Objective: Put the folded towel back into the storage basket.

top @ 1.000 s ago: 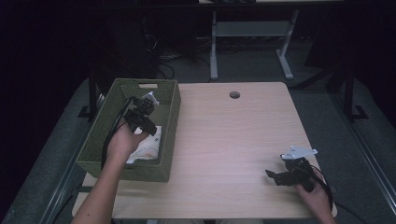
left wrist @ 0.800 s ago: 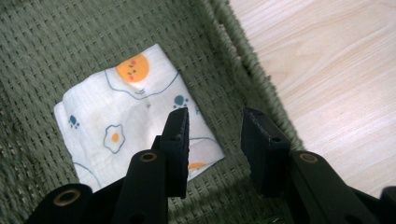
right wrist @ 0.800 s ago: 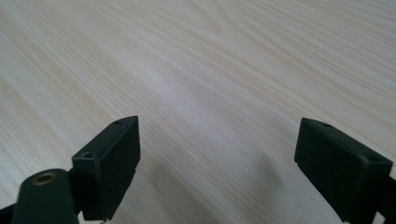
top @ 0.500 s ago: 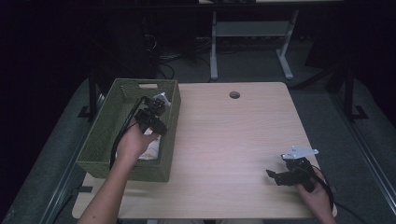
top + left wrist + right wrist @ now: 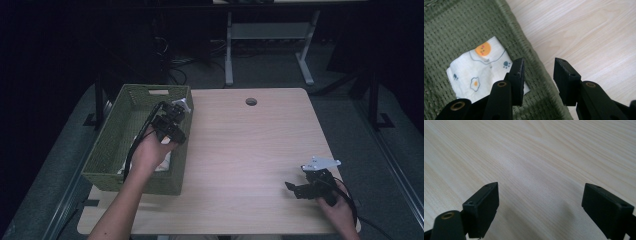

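Egg-print cloth (image 5: pixel 481 72) beneath left gripper (image 5: pixel 537 75)

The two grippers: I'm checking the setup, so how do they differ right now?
The left gripper hangs over the green basket rim; the right gripper sits low over the bare table. The left's fingers gape narrowly, the right's fingers widely. Both are empty.

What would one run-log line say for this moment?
left claw: open, empty, above basket rim | cloth: in basket | right claw: open, empty, over table
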Motion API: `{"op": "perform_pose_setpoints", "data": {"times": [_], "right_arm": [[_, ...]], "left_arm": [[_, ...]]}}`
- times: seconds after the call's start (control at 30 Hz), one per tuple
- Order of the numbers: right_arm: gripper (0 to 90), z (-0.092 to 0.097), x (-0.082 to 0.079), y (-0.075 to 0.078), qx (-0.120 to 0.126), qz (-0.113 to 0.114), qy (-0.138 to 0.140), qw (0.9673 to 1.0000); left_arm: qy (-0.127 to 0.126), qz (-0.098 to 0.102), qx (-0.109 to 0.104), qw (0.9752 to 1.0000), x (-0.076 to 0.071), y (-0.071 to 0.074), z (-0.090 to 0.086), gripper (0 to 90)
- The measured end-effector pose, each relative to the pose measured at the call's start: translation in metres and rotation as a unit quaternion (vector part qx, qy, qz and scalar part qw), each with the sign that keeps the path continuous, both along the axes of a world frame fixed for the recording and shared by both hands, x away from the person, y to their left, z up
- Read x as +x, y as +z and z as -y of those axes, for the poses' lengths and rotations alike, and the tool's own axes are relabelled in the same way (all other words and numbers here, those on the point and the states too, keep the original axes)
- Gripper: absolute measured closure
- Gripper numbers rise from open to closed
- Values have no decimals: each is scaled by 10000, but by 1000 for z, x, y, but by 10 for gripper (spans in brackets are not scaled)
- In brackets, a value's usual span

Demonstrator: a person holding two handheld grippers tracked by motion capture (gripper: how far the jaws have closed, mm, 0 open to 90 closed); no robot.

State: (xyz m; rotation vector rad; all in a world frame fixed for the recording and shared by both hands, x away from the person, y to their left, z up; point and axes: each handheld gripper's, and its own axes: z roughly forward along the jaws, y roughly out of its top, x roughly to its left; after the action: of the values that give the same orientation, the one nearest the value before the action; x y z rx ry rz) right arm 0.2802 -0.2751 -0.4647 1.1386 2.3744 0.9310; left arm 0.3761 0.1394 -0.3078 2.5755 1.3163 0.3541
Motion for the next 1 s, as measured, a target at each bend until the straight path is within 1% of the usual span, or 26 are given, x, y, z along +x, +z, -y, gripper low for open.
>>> {"op": "perform_pose_setpoints", "data": {"times": [0.07, 0.17, 0.2, 0.27, 0.3, 0.5, 0.57, 0.6, 0.67, 0.7, 0.77, 0.8, 0.83, 0.9, 1.0], "right_arm": [[139, 0, 0, 0, 17, -8, -18, 10000], [139, 0, 0, 0, 15, 0, -19, 10000], [139, 0, 0, 0, 17, 0, -18, 10000], [139, 1, -1, 1, 14, 9, -12, 10000], [139, 1, -1, 1, 5, 15, -7, 10000], [139, 1, -1, 1, 17, 12, -8, 10000], [139, 1, -1, 1, 13, 15, 2, 10000], [139, 1, -1, 1, 23, 14, 0, 10000], [139, 1, -1, 1, 14, 26, 5, 10000], [139, 1, -1, 2, 18, 30, 6, 10000], [139, 1, -1, 2, 22, 32, 2, 10000], [139, 1, -1, 2, 20, 32, 3, 10000], [139, 1, -1, 2, 18, 31, 3, 10000], [139, 1, -1, 2, 12, 33, 6, 10000], [139, 1, -2, 2, 16, 30, 7, 10000]], "left_arm": [[-30, 7, -60, 10000, -1, -1, 5, 612], [-143, 15, -46, 9999, -3, -1, 15, 612], [-193, -14, -28, 9998, -3, -1, 17, 612], [-215, 3, -38, 9998, -5, -1, 22, 609], [-262, -24, -32, 9996, -6, 0, 25, 608], [-396, -4, -17, 9992, -9, 2, 37, 607], [-488, -15, 20, 9988, -11, 2, 41, 607], [-481, -7, 6, 9988, -11, 2, 42, 606], [-583, -90, -7, 9983, -13, 2, 46, 600], [-605, -92, 44, 9981, -14, 2, 48, 595], [-650, -61, 45, 9979, -15, 4, 51, 591], [-651, -56, -4, 9979, -16, 4, 52, 590], [-706, -69, 10, 9975, -17, 3, 54, 589], [-725, -56, 36, 9973, -19, 1, 58, 583], [-797, -98, 14, 9968, -21, -3, 65, 577]]}}
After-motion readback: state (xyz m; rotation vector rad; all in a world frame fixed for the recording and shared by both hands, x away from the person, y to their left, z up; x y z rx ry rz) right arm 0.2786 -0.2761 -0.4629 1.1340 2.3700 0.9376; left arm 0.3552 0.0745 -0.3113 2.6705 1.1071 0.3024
